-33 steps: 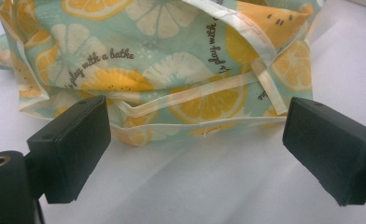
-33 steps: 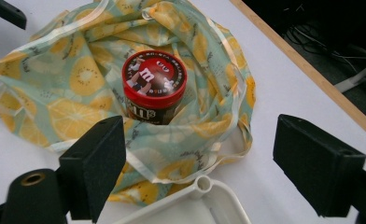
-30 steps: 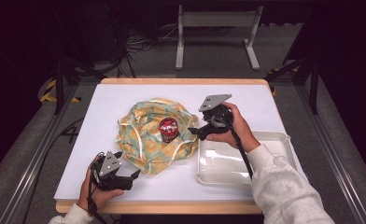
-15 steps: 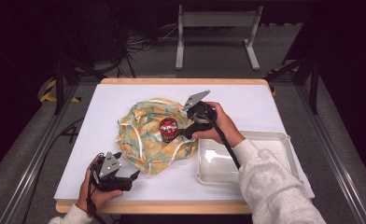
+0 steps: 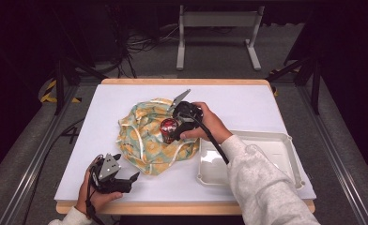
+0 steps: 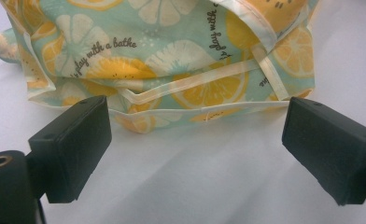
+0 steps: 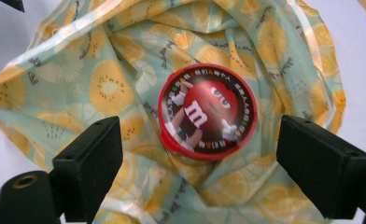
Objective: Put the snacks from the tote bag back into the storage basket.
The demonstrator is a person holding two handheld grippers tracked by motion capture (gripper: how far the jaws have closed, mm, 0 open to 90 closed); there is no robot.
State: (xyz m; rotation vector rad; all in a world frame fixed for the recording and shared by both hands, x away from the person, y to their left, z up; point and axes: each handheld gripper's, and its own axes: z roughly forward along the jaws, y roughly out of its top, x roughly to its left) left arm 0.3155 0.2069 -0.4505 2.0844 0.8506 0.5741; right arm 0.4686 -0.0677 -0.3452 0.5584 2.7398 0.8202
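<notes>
A crumpled cloth (image 5: 154, 136) printed with lemon slices lies near the middle of the white table (image 5: 248, 101), and a round red tin (image 5: 168, 127) with a cartoon candy figure on its lid rests on top of it, toward the cloth's right half. In the high view the right gripper (image 5: 172, 136) reaches in from the right and sits just beside the tin, its grey plate tilted up toward the far edge of the table. The right gripper view looks down on the tin (image 7: 207, 112), lid up, lying in a hollow of the bunched cloth (image 7: 102, 88); the right gripper (image 7: 197, 163) has its two black jaws standing wide on either side of the tin, clear of it, with nothing pressed between them. Those jaws have just been opening. The left gripper (image 5: 126, 180) rests low at the near left of the table, just short of the cloth's near corner, held in a hand (image 5: 92, 197). In the left gripper view its jaws stand wide apart over bare table, and the cloth's hemmed edge (image 6: 172, 70) lies just beyond them, untouched. A shallow white tray (image 5: 285, 161) sits at the near right of the table, apart from the cloth, partly covered by the person's pale sleeve (image 5: 262, 187).
</notes>
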